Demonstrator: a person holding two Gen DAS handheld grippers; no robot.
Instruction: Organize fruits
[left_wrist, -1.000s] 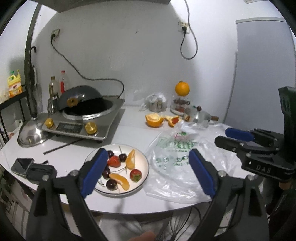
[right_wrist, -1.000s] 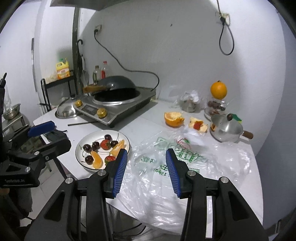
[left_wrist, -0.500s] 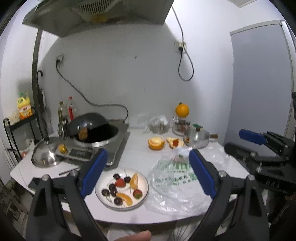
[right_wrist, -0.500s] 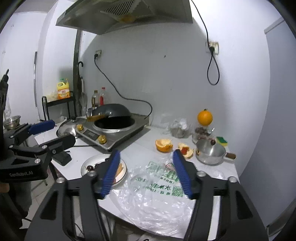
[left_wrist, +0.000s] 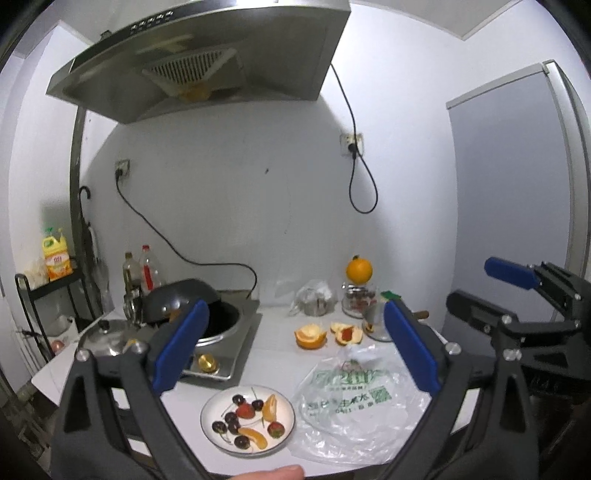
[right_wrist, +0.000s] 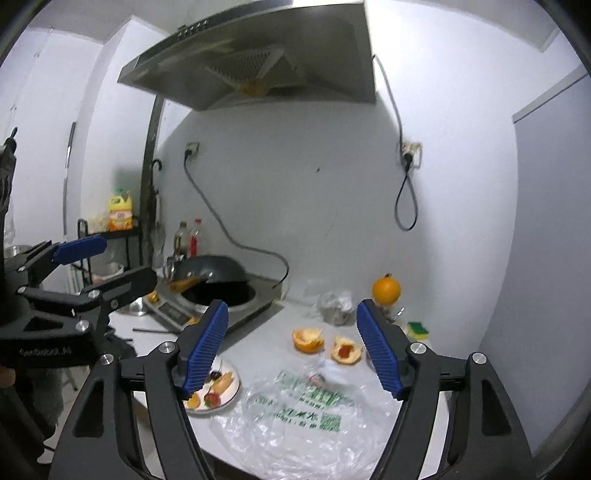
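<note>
Both tongs are spread wide with nothing in them: our left tongs (left_wrist: 295, 354) and right tongs (right_wrist: 291, 347) hang well back from the bench (left_wrist: 273, 354). Nearest us sits the plate (left_wrist: 211, 410) with cherries, strawberries and orange wedges, just beside the plastic bag (left_wrist: 354, 417). Farther back are the orange peels (left_wrist: 311, 336), then a whole orange (left_wrist: 359, 270) on a jar. We reckon nothing's in hand right now, so next we'd need to come in low over the plate.

Left gripper (left_wrist: 295, 354) spread wide above, seemingly, fruit plate (left_wrist: 212, 406)
</note>
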